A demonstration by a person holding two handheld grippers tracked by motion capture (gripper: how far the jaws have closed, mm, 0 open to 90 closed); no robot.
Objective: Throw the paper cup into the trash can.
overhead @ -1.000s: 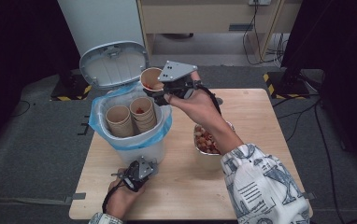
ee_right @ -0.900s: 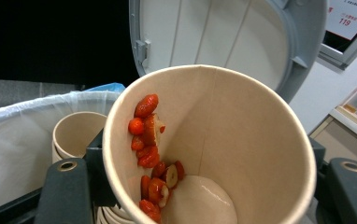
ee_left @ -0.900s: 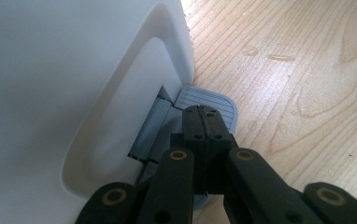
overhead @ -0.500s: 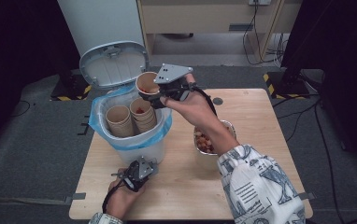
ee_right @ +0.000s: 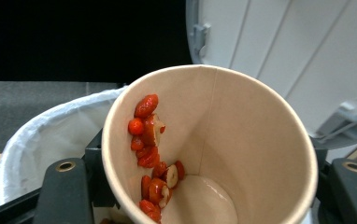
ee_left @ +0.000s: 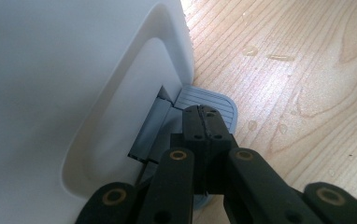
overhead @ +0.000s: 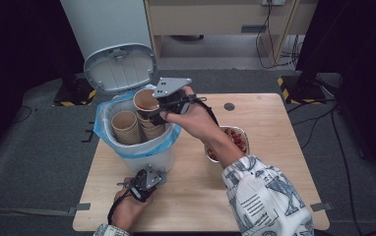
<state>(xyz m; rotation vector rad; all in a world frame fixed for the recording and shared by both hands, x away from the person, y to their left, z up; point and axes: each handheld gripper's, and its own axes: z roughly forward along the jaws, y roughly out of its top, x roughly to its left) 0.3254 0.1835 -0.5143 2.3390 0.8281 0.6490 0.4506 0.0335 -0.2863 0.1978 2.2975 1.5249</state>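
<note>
Leftmost, the left gripper [overhead: 145, 181] sits low at the near edge of the table [overhead: 274, 128], jaws fully closed on nothing, their tips pressing the grey pedal [ee_left: 209, 103] at the foot of the white bin [overhead: 146, 157], so the lid [overhead: 119, 69] stands open; it should keep that steady pressure until the drop is finished. Next along, inside the blue-lined bin, stand used paper cups [overhead: 125, 127], one single and one stack. Over them the right gripper [overhead: 152, 109] has a narrow grip across the paper cup [overhead: 144, 99], its jaws clamped on the wall from both sides, and that cup hangs just above the stacked ones, near the bin's far rim. In the right gripper view red fruit scraps [ee_right: 148, 154] cling to the cup's inner wall. To do this well, I judge, the cup should be lowered straight onto the stack so it nests, then let go only once seated, not squeezed harder since the wall would buckle. Its long axis runs nearly upright, tilted a little, mouth up and leaning toward the person. Farther right sits a foil tray of red scraps [overhead: 235, 140]
</note>
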